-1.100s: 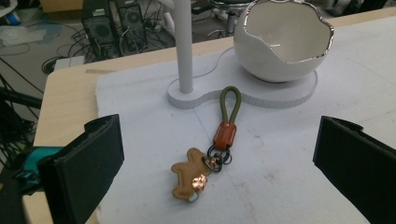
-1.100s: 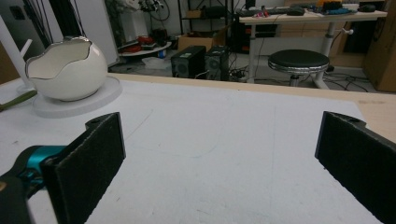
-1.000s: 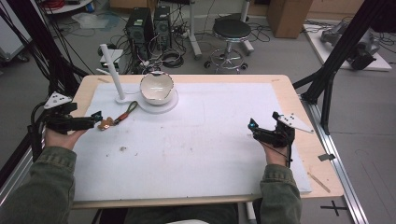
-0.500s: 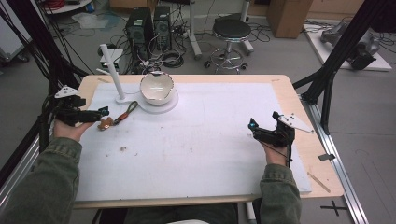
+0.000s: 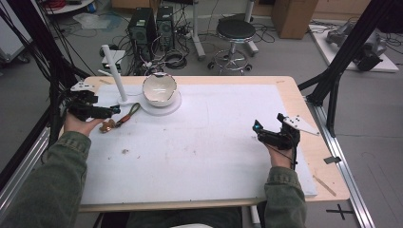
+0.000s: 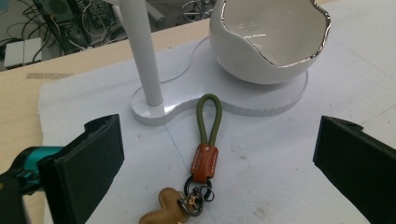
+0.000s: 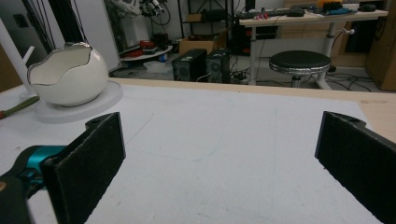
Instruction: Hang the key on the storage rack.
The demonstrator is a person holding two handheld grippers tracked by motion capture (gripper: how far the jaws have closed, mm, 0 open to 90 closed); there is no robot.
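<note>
- White mat covers most of the wooden table; at its far left stands a white stand whose flat base carries a post and an egg-shaped ceramic bowl with a silver rim
- Right gripper rests low at the right of the mat, jaws wide apart and empty, well apart from everything else; it looks idle for now
- Left gripper hovers at the left edge, jaws spread wide with nothing between them, aimed at the keychain
- Keychain lies flat on the mat just in front of the stand's base: olive cord loop toward the base, tan leather tab, metal rings, small leather charm nearest the gripper
- Likely step is picking it up; a good grip would close across the leather tab, jaws brought low to the mat, since the cord loop could slip and the rings are fiddly
- Left gripper view gives the keychain's parts and its small gap from the base; the high view renders it as a small blur but shows both hands' spacing; the right gripper view shows the bowl side-on
</note>
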